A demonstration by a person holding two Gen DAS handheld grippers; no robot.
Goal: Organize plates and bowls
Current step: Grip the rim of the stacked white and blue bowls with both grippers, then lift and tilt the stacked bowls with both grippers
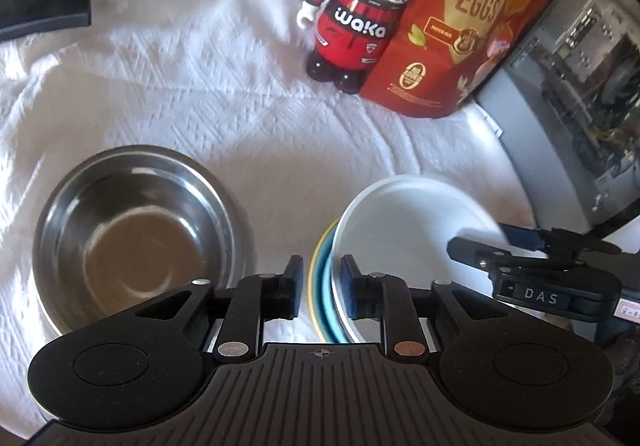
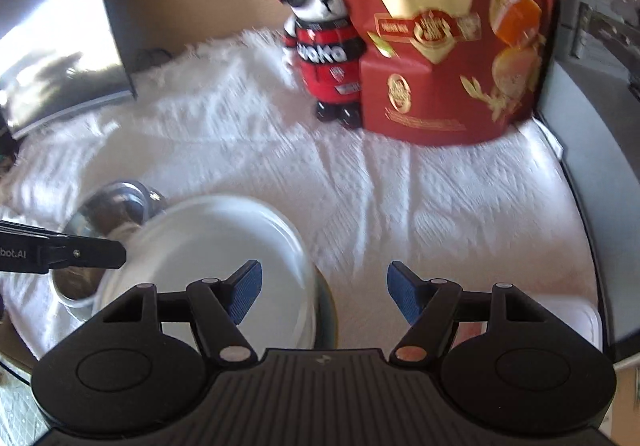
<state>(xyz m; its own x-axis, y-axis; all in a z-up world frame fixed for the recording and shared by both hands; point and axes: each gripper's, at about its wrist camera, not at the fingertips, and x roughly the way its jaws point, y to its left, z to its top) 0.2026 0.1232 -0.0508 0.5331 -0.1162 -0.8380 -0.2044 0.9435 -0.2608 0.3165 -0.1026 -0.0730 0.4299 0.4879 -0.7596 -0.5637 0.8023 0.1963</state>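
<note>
Both grippers, left (image 1: 322, 288) and right (image 2: 324, 292), gape empty over stacked plates (image 1: 400, 213) (lower ones mostly hidden).

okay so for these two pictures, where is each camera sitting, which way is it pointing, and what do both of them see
Left wrist: on the left gripper, angled down at the steel bowl and plate stack; its open jaws straddle the stack's rim; the right gripper shows.
Right wrist: on the right gripper, angled down, jaws open; the left gripper's tip shows.
Shared: bowl, stack, panda figure, quail-egg bag, white cloth.

Each black claw (image 1: 322, 290) has ribbed housing, round side discs, silver rivets, and blue pads (image 2: 246, 292).
</note>
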